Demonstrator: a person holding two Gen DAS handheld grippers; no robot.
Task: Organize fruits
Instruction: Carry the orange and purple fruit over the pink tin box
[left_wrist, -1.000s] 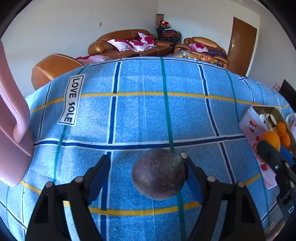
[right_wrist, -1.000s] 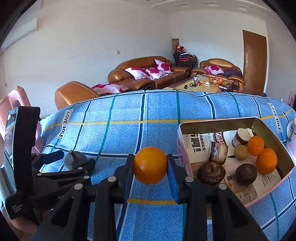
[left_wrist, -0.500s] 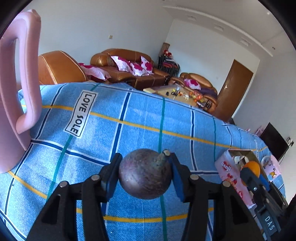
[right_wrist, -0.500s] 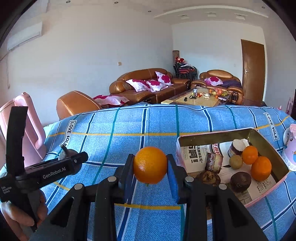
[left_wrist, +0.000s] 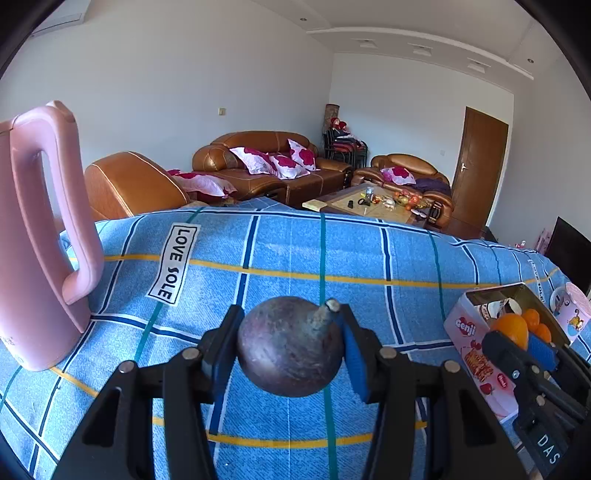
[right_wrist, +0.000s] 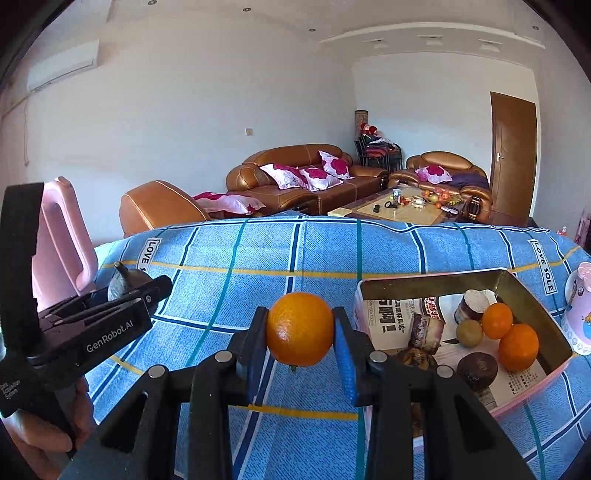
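**Holding one fruit in each hand-held gripper**

The left hand-held gripper (left_wrist: 290, 345) is clamped on a dark purple fruit (left_wrist: 290, 347), stem tilted up to the right, held above the blue checked surface (left_wrist: 295, 251). The right hand-held gripper (right_wrist: 300, 334) is clamped on an orange (right_wrist: 300, 334), just left of a pink box (right_wrist: 532, 387). The box, lined with newspaper, holds two more oranges, dark fruits and a small tan one. A pink kettle (left_wrist: 33, 240) stands at the far left.

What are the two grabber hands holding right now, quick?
Left gripper: closed on a dark purple round fruit, lifted above the blue cloth.
Right gripper: closed on an orange, just left of the fruit box.
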